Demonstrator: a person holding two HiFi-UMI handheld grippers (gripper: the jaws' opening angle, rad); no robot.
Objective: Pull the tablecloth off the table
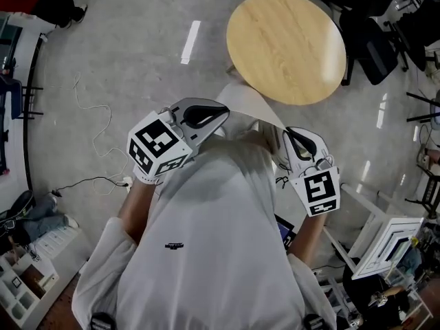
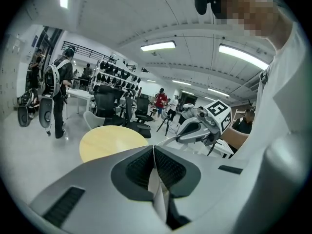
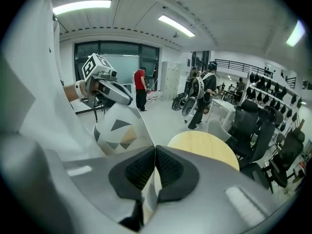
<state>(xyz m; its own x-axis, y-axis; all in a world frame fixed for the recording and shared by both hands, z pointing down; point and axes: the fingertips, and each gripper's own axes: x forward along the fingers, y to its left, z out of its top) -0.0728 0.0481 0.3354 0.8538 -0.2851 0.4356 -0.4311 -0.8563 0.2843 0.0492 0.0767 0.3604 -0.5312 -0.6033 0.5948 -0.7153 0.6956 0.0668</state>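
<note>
The round wooden table (image 1: 285, 47) stands bare ahead of me. The pale tablecloth (image 1: 240, 98), printed with grey and tan triangles (image 3: 119, 130), hangs off the table between my two grippers, close to my chest. My left gripper (image 1: 225, 110) is shut on one edge of it, and a strip of cloth (image 2: 158, 189) shows between its pads. My right gripper (image 1: 285, 130) is shut on the other edge, with cloth (image 3: 148, 189) pinched in its jaws. Each gripper view shows the other gripper (image 2: 180, 138) (image 3: 127, 100) across the stretched cloth, with the table (image 2: 109, 143) (image 3: 204, 147) beyond.
Black office chairs (image 1: 375, 40) crowd behind and right of the table. A white cable (image 1: 96, 136) trails over the floor at left. A white frame (image 1: 385, 239) and clutter sit at lower right, a shelf at lower left. People (image 3: 140, 87) (image 2: 56, 91) stand further off.
</note>
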